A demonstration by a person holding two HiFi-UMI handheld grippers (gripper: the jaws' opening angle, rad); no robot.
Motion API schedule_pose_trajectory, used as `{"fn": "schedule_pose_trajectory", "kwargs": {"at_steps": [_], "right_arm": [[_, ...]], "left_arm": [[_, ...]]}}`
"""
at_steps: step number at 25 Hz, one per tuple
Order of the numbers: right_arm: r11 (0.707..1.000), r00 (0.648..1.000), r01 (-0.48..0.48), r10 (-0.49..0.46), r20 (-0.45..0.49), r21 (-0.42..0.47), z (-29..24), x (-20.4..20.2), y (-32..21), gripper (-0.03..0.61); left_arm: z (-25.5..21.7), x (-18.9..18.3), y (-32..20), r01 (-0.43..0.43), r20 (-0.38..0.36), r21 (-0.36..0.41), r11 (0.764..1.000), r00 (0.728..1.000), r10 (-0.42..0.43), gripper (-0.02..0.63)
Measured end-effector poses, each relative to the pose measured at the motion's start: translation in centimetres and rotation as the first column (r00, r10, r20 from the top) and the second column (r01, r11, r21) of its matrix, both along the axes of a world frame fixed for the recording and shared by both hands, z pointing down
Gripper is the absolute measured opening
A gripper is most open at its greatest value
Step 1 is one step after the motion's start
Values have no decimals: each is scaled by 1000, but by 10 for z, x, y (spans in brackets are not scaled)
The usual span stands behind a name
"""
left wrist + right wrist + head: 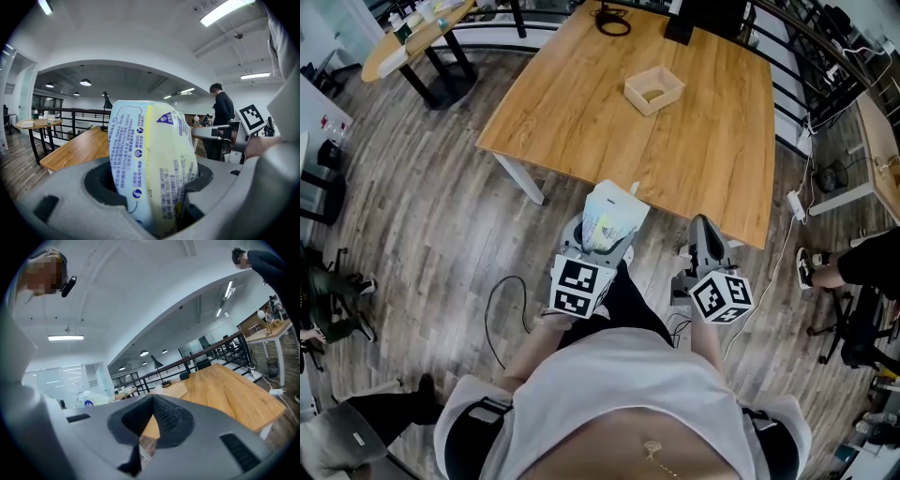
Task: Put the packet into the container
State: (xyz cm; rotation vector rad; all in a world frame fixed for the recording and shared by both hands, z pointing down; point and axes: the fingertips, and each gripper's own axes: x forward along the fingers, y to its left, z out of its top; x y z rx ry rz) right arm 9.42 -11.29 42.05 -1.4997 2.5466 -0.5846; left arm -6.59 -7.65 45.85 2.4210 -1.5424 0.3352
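Observation:
A white and yellow packet (607,217) with blue print stands upright between the jaws of my left gripper (600,244), which is shut on it just short of the wooden table's near edge. In the left gripper view the packet (150,164) fills the middle of the frame, pinched low down by both jaws. The container, a small open tan box (653,89), sits on the far half of the table (712,159). My right gripper (704,232) hangs beside the left one, its jaws closed together on nothing. The right gripper view shows the packet (89,401) at its left.
A coiled black cable (613,21) and a black stand (680,28) lie at the table's far end. A round table (412,37) stands at upper left. A power strip (795,204) and another person's shoe (809,267) are on the floor at right. A person (224,108) stands behind.

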Motion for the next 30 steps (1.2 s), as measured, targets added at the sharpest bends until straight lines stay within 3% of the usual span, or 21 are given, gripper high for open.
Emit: {"fn": "schedule_pose_trajectory", "kwargs": {"at_steps": [5, 30], "right_arm": [[999, 1000, 26, -26, -8, 21, -9, -10, -33, 11], [999, 999, 12, -11, 37, -35, -6, -11, -177, 11]], "left_arm": [[-1, -4, -31, 4, -5, 2, 1000, 1000, -4, 325], [0, -6, -182, -13, 1, -36, 999, 1000, 13, 325]]}}
